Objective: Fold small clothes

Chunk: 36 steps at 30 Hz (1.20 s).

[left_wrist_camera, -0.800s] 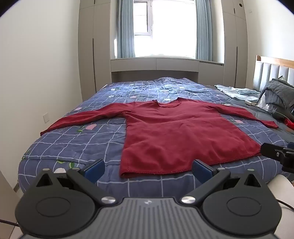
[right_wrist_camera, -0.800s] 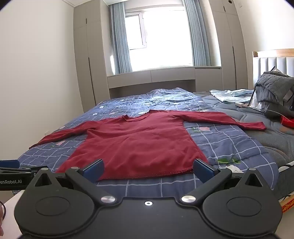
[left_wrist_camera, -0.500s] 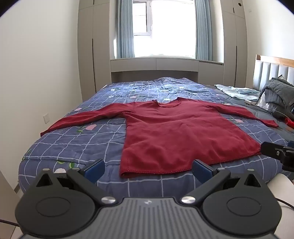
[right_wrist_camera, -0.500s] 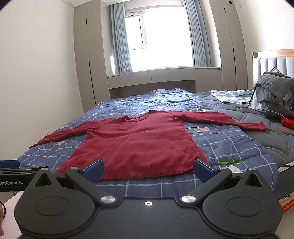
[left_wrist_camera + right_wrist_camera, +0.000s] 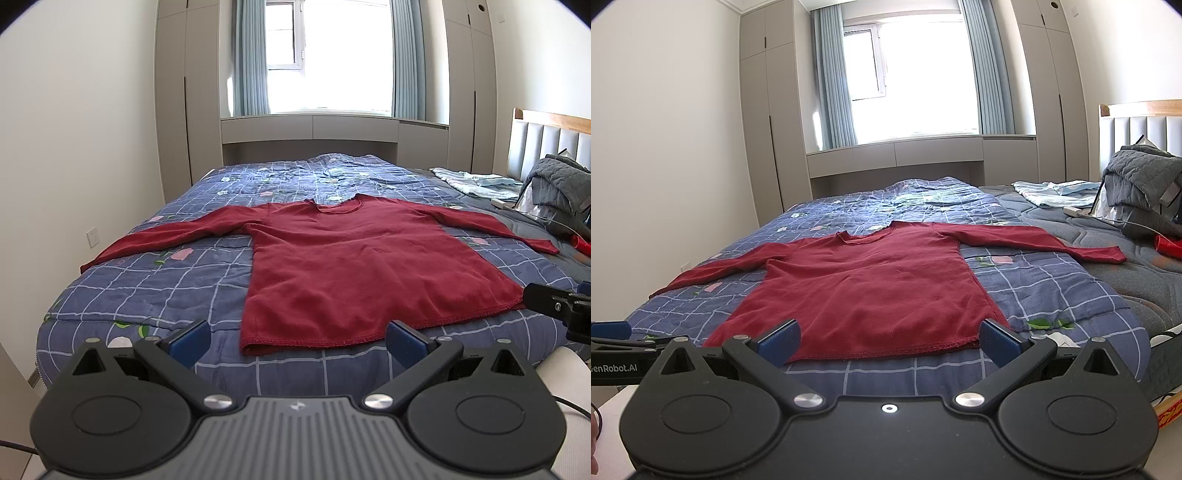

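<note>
Both tongs stand spread wide and hold nothing: the left gripper (image 5: 297, 338) and right gripper (image 5: 888, 339) hover short of the bed's near edge. The red long-sleeved shirt (image 5: 354, 273) lies flat, sleeves outstretched, on the blue checked quilt (image 5: 155, 284); a bright window (image 5: 916, 77) lies beyond

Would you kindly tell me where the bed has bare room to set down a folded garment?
The blue checked quilt lies bare below the red shirt's left sleeve, and beyond the collar toward the window. In the right view, a patch is free under the right sleeve. Near the headboard it is crowded: grey blanket, light clothes.
</note>
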Available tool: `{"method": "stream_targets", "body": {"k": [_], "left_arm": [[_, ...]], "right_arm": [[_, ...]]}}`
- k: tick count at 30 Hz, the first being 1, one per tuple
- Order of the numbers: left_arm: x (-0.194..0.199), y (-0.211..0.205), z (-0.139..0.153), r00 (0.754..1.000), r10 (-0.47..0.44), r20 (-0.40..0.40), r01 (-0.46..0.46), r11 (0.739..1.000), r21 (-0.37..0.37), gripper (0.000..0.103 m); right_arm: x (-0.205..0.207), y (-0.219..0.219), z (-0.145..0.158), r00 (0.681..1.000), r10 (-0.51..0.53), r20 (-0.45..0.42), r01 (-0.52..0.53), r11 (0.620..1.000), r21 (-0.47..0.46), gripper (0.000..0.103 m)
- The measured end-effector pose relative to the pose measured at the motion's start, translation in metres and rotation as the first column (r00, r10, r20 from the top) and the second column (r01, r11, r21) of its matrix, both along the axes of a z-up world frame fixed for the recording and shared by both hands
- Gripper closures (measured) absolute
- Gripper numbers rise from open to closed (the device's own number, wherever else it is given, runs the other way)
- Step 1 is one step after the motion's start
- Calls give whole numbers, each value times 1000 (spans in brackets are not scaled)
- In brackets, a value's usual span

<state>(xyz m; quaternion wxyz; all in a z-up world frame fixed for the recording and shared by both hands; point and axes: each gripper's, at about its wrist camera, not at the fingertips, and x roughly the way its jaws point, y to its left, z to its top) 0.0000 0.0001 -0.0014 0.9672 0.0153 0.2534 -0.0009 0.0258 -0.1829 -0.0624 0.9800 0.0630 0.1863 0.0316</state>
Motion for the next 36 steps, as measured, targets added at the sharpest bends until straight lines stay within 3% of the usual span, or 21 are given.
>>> {"method": "stream_targets", "body": {"k": [36], "left_arm": [[-1,-1,-5,1000,1,-5,-1,1000,3,0]], "right_arm": [[0,1,0,1000,0,1,0,1000,-4,0]]}}
